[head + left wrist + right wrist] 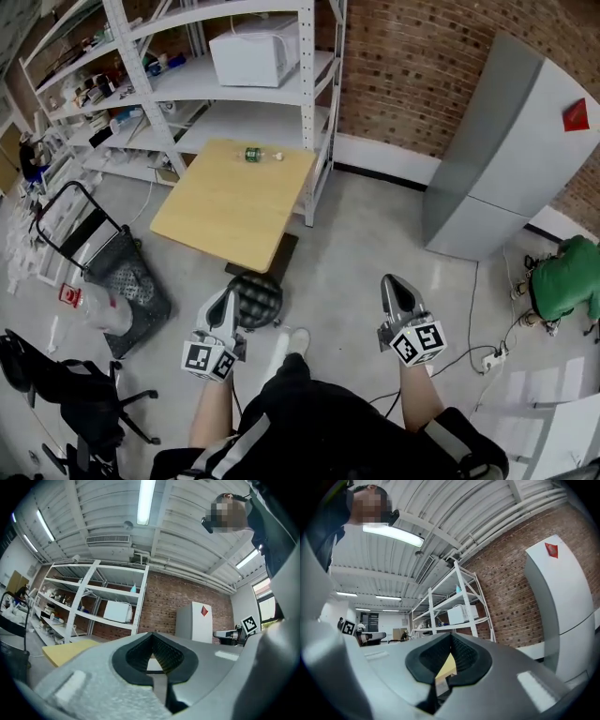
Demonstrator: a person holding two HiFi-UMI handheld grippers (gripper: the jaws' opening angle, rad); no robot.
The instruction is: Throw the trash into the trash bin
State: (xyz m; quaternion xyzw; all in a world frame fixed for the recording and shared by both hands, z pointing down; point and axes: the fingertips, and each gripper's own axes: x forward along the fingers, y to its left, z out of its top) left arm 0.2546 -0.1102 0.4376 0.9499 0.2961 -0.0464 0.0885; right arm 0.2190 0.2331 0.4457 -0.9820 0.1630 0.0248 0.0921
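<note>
Floor (375, 234) of grey concrete runs to a brick wall (412, 66), where a white rack (187, 84) carries a microwave (253, 52) and a grey cabinet (511, 159) stands to the right. A wooden table (234, 211) sits before the rack; on its far edge lie a green can (251, 155) and, just beside it, a white scrap (277, 157). A black mesh bin (258, 300) stands on the floor at the table's near side. The left gripper (227, 302) hangs close by the bin, the right gripper (394, 286) well apart from it; both point ahead, roughly level. Each has its jaws pressed together with nothing between them.
</note>
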